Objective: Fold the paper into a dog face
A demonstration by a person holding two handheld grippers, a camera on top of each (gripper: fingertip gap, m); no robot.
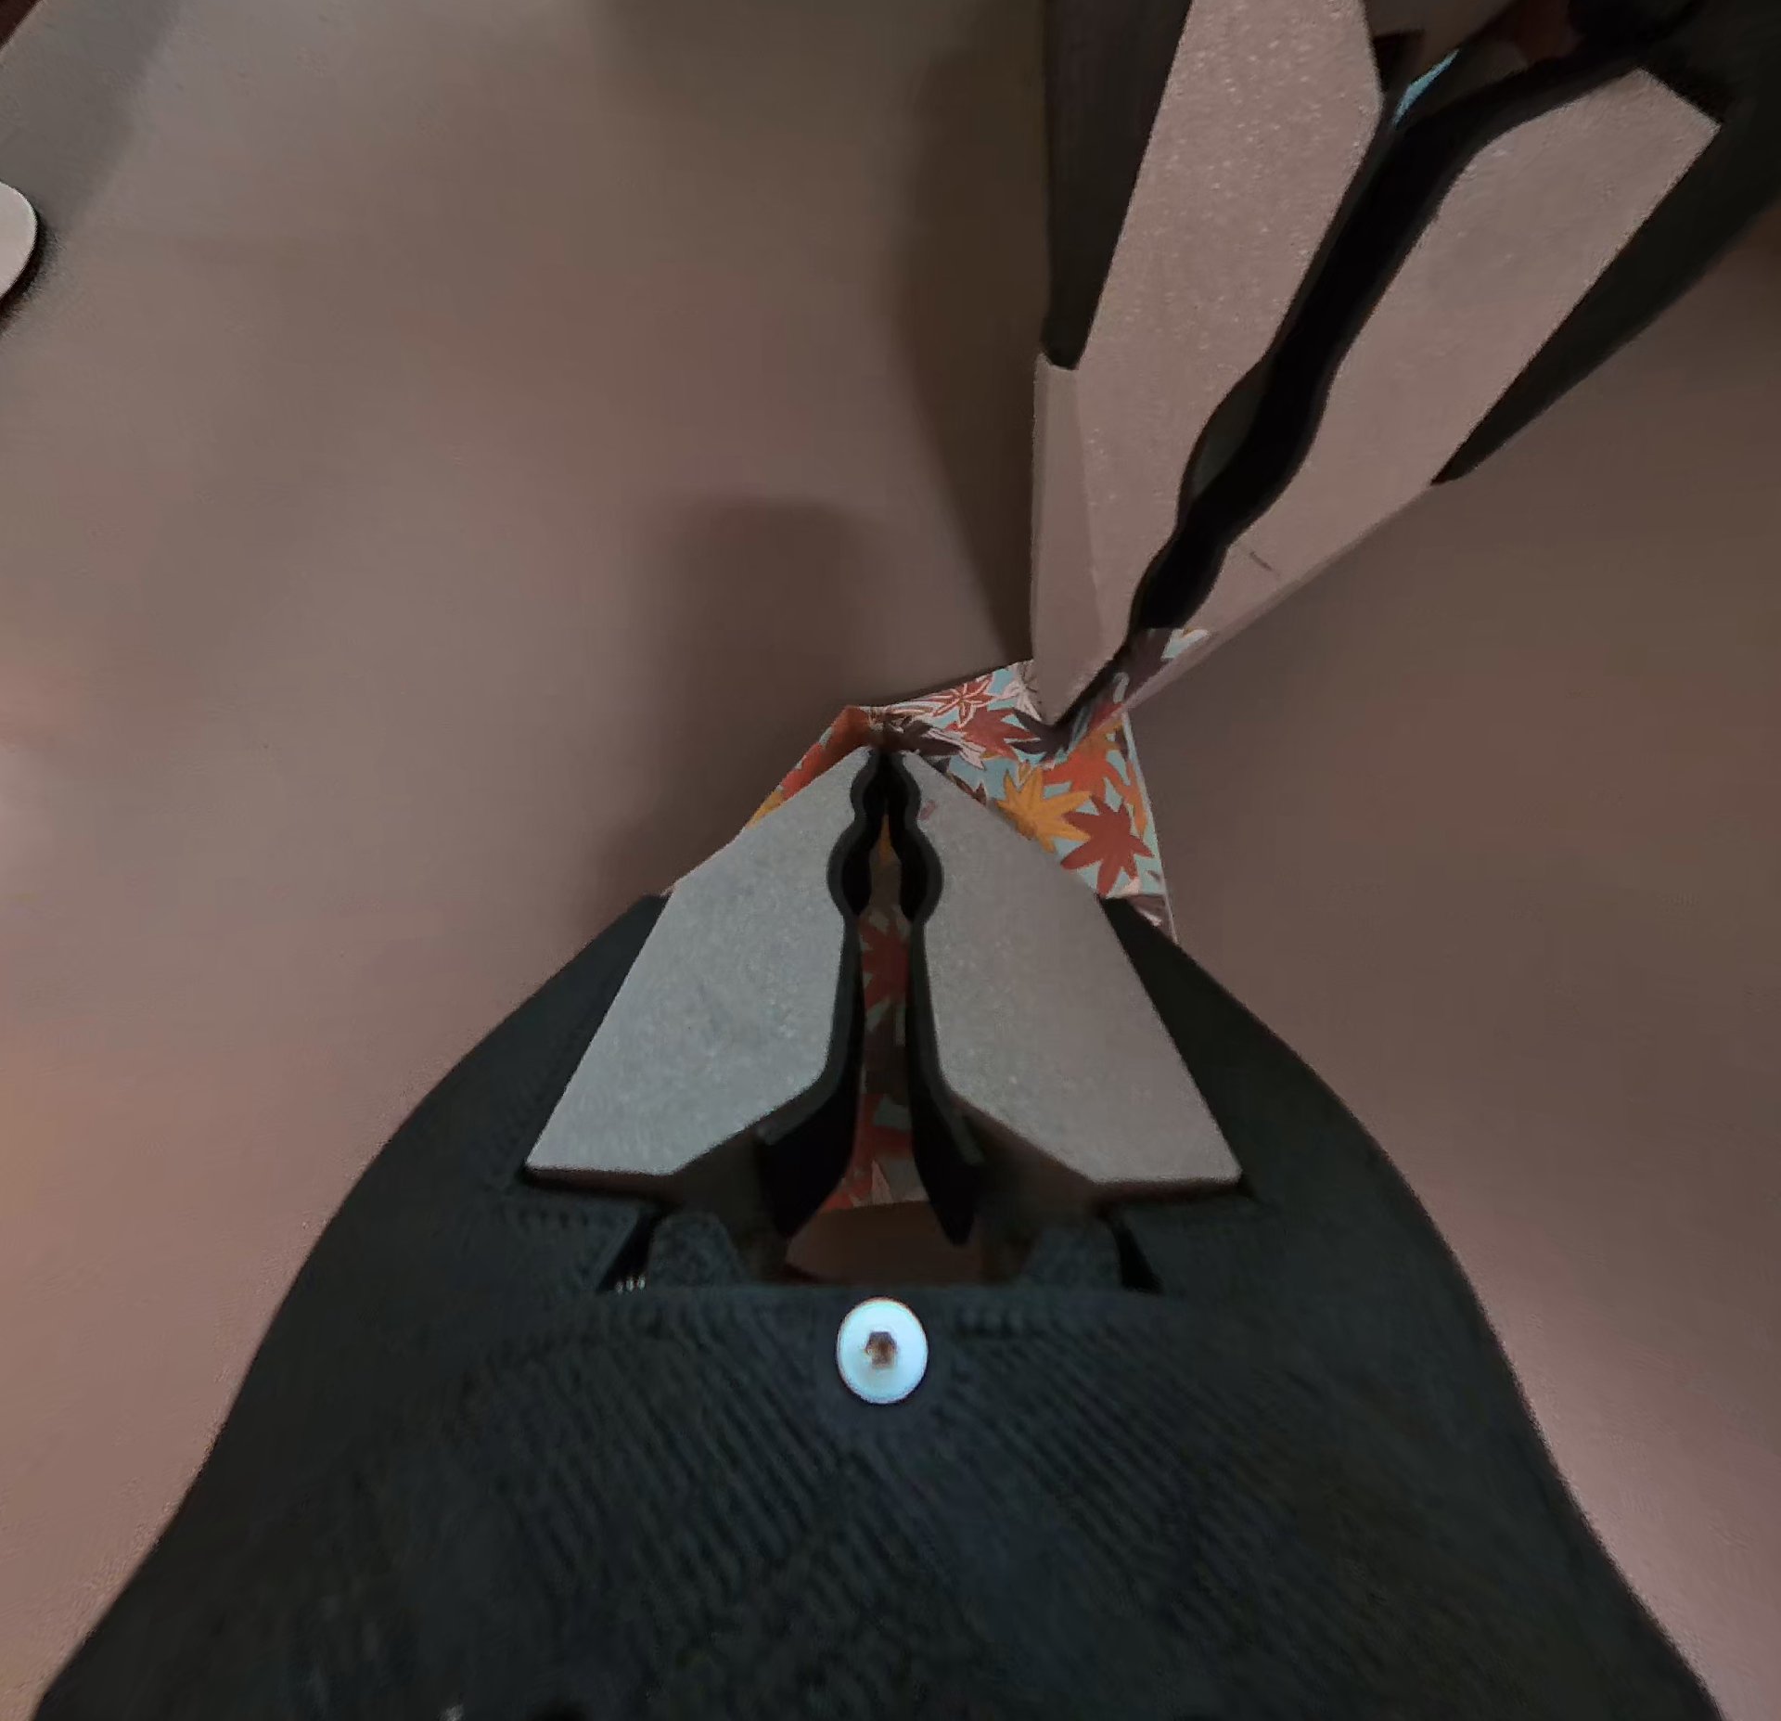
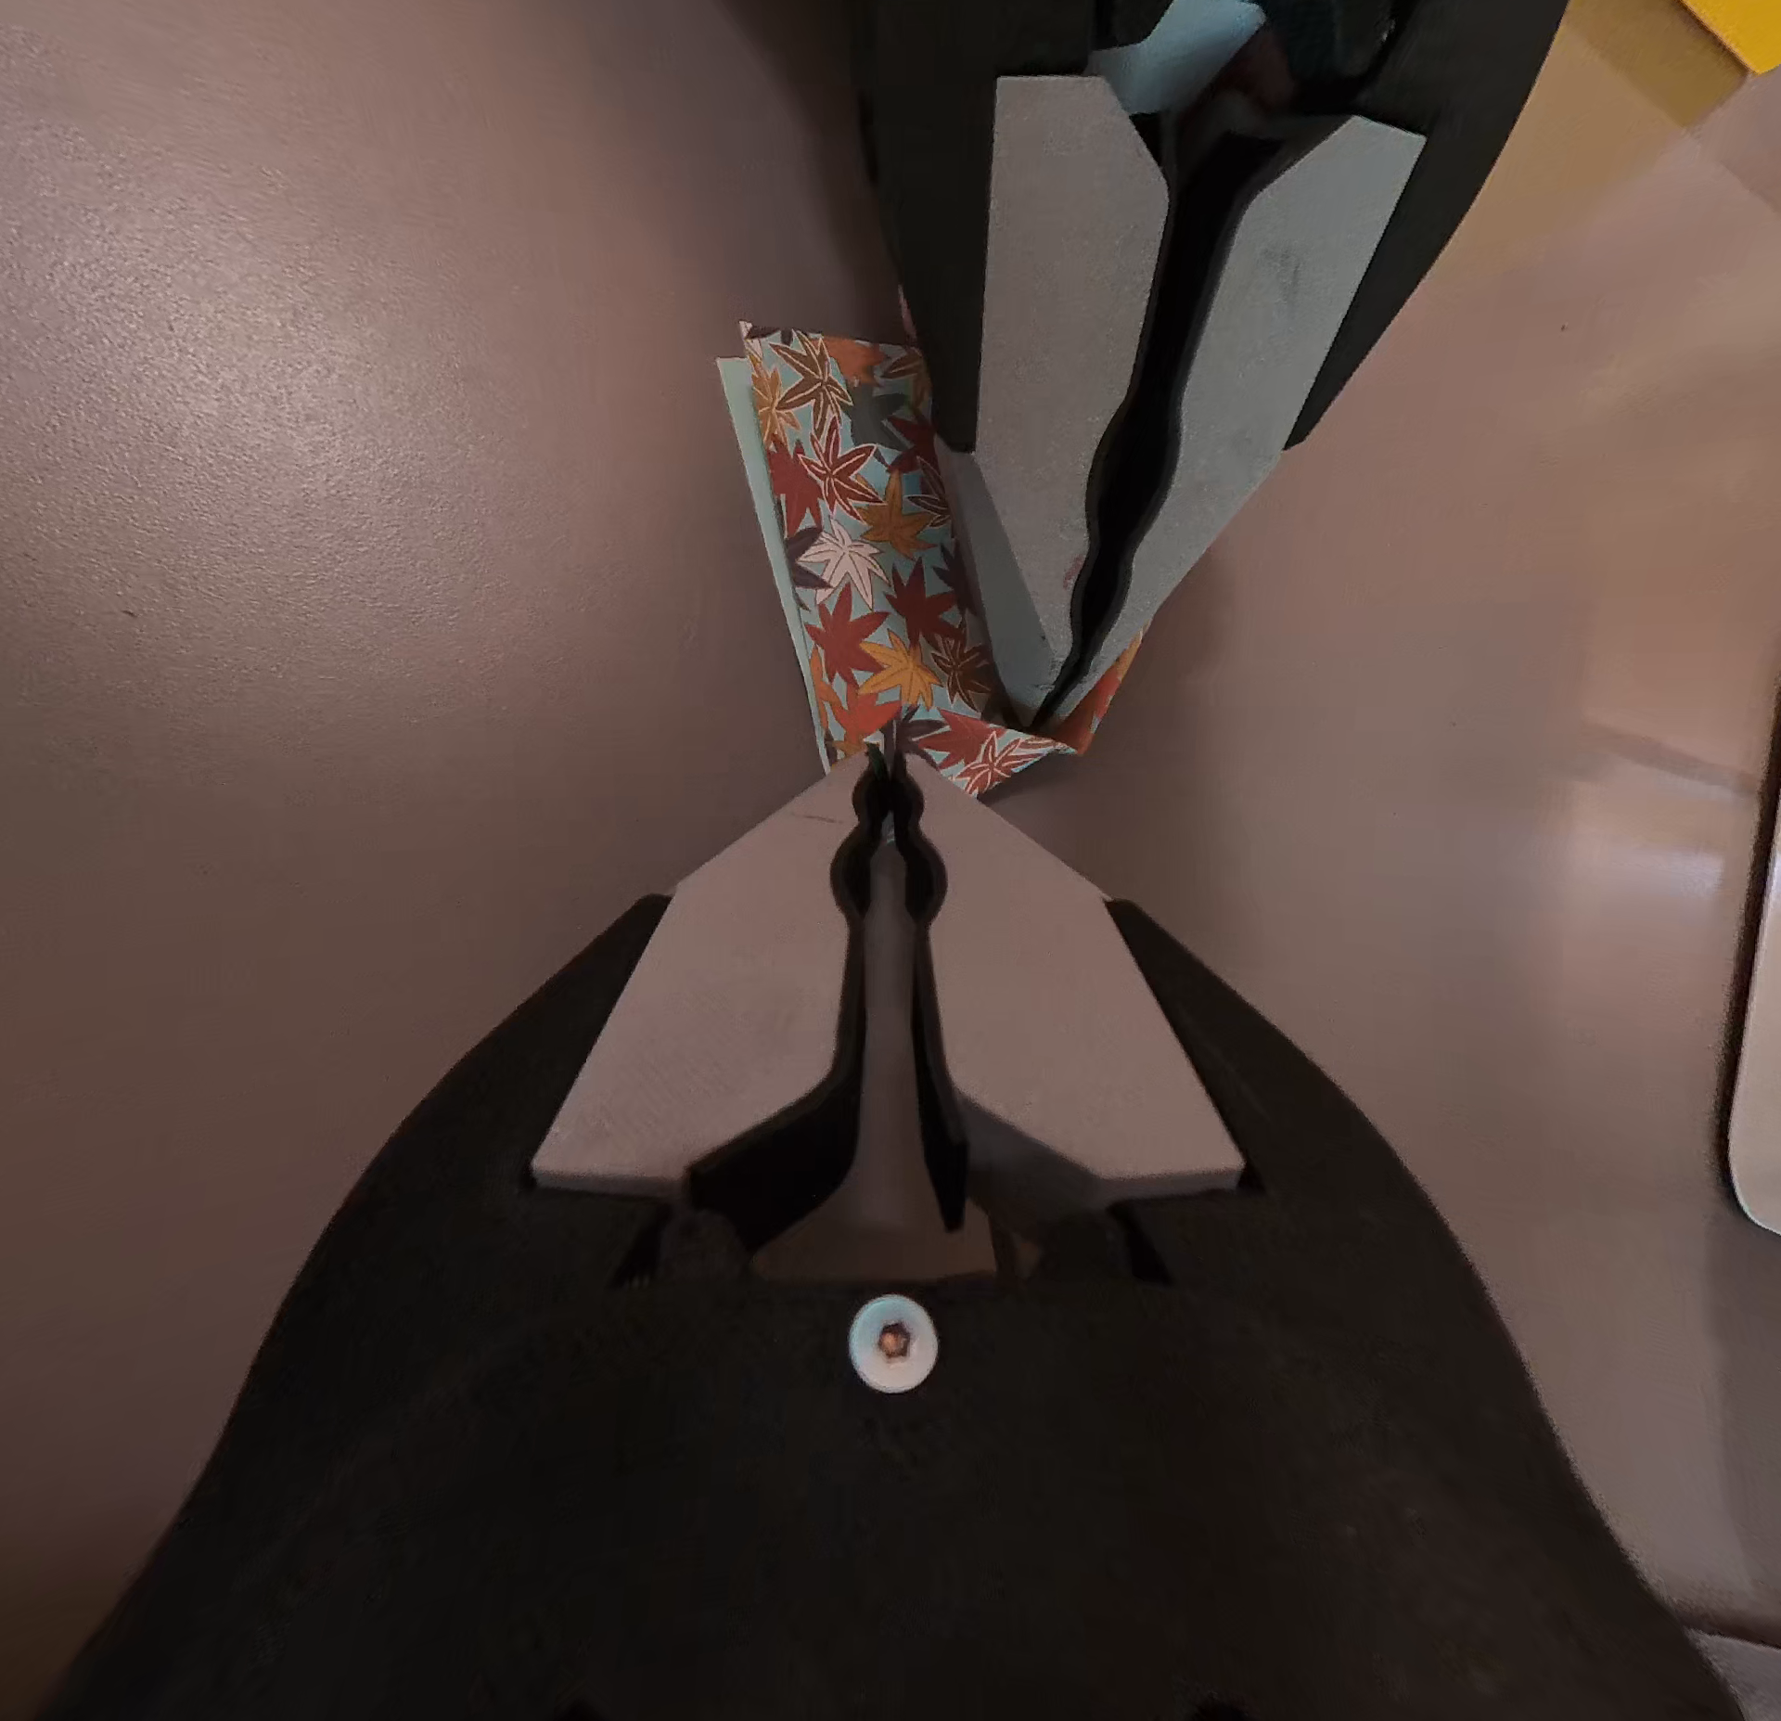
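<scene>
The paper (image 2: 858,537) is a small folded piece printed with autumn leaves on pale blue, with a plain blue underside showing along its left edge. It is held up between both grippers above the brown table (image 1: 434,518). My left gripper (image 1: 885,759) is shut on the paper (image 1: 1060,788), which runs down between its fingers. My right gripper (image 2: 889,764) is shut on the paper's near corner. In the left wrist view the right gripper (image 1: 1070,706) comes in from the upper right and pinches the far corner. In the right wrist view the left gripper (image 2: 1046,706) comes in from above.
A yellow object (image 2: 1677,7) sits at the top right corner of the right wrist view. A pale flat object (image 2: 1759,1000) lies at the right edge. A pale round-edged object (image 1: 14,238) lies at the far left of the left wrist view. Less than 4 cm separates the two grippers' tips. From the left gripper's tips to the pale flat object (image 2: 1759,1000) is close to 30 centimetres.
</scene>
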